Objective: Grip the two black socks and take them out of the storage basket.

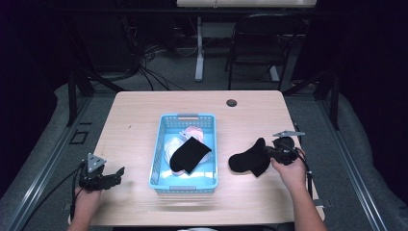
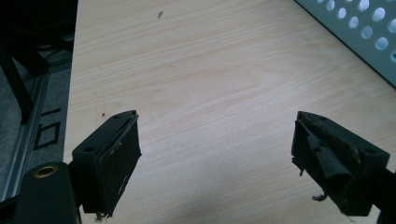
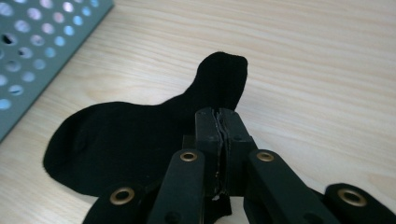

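A black sock (image 1: 248, 160) lies on the wooden table right of the blue basket (image 1: 160, 150). My right gripper (image 1: 270, 153) is shut on its right end; in the right gripper view the jaws pinch the sock (image 3: 135, 140) with the fabric spread flat toward the basket wall (image 3: 42, 51), my right gripper (image 3: 220, 119) low over the wood. Another black sock (image 1: 190, 154) lies in the basket over pale pink and white clothes (image 1: 187, 133). My left gripper (image 1: 115, 174) rests at the table's front left, open, with bare wood between its jaws (image 2: 215, 140).
The basket's perforated corner (image 2: 369, 37) shows at the upper right of the left gripper view. A round grommet hole (image 1: 232, 102) sits near the table's (image 1: 144, 110) far edge. A chair (image 1: 262, 43) and cables stand beyond the table.
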